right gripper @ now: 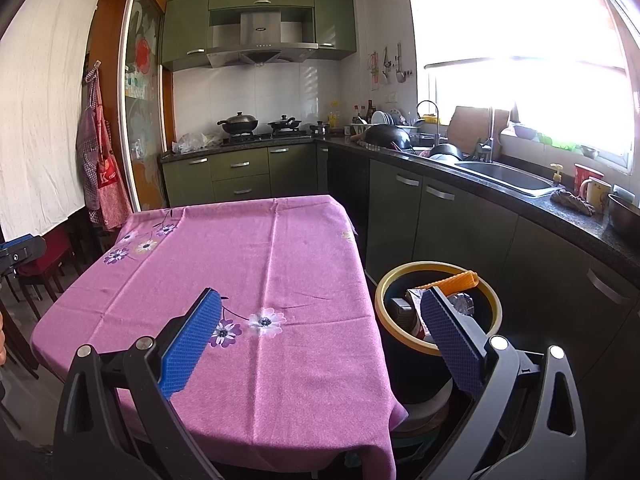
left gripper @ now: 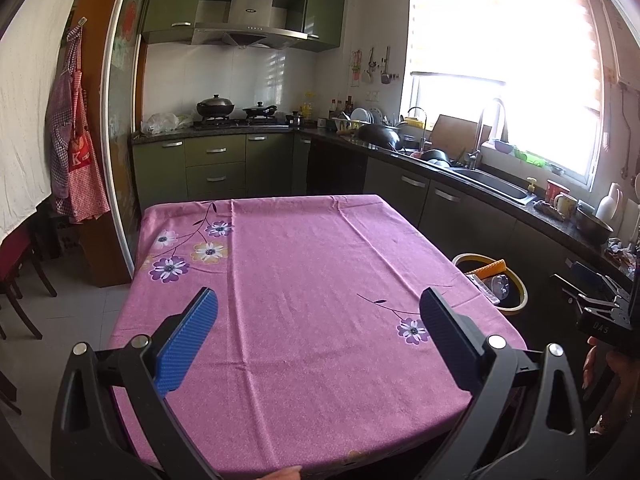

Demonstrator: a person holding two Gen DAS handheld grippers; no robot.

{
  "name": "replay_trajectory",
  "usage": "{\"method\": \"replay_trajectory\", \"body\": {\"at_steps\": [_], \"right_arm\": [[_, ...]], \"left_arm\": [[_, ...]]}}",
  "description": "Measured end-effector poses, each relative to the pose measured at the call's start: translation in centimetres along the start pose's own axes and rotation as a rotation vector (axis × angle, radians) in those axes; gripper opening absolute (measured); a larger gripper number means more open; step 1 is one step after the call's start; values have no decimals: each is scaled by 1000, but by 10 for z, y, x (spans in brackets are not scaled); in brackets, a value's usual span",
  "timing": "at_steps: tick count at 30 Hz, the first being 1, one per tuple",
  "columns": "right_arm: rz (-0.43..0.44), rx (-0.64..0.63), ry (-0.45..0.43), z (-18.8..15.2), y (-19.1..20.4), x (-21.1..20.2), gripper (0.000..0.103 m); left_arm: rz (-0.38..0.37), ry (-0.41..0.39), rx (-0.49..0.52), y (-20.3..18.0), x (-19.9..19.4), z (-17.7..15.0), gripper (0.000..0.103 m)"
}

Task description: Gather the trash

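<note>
A black trash bin with a yellow rim [right gripper: 496, 304] stands on the floor at the table's right side. It holds an orange ridged wrapper [right gripper: 456, 281], clear plastic and other trash. The bin also shows in the left wrist view [left gripper: 520, 300]. The table with its pink flowered cloth [left gripper: 304, 280] has nothing lying on it. My left gripper [left gripper: 318, 300] is open and empty above the table's near part. My right gripper [right gripper: 320, 304] is open and empty over the table's right edge, its right finger in front of the bin. The right gripper's body shows in the left wrist view at the far right [left gripper: 600, 304].
Dark countertop [right gripper: 520, 196] with sink, cups and bowl runs along the right wall, close behind the bin. Stove with pans [left gripper: 236, 114] stands at the back. Chairs [left gripper: 16, 280] and hanging aprons [left gripper: 76, 152] are on the left. Tiled floor lies left of the table.
</note>
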State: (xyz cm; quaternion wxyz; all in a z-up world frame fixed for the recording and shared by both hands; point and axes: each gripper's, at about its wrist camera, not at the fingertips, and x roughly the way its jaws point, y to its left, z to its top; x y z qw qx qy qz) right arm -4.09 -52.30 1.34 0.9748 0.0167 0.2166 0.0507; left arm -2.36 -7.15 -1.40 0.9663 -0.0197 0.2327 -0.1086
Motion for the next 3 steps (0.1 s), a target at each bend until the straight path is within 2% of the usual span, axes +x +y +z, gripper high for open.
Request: {"method": "replay_trajectory", "body": {"at_steps": [3], "right_arm": [[-5,-20,9,2,4,15,98]], "left_arm": [[13,39,5,7,21,3,96]]}}
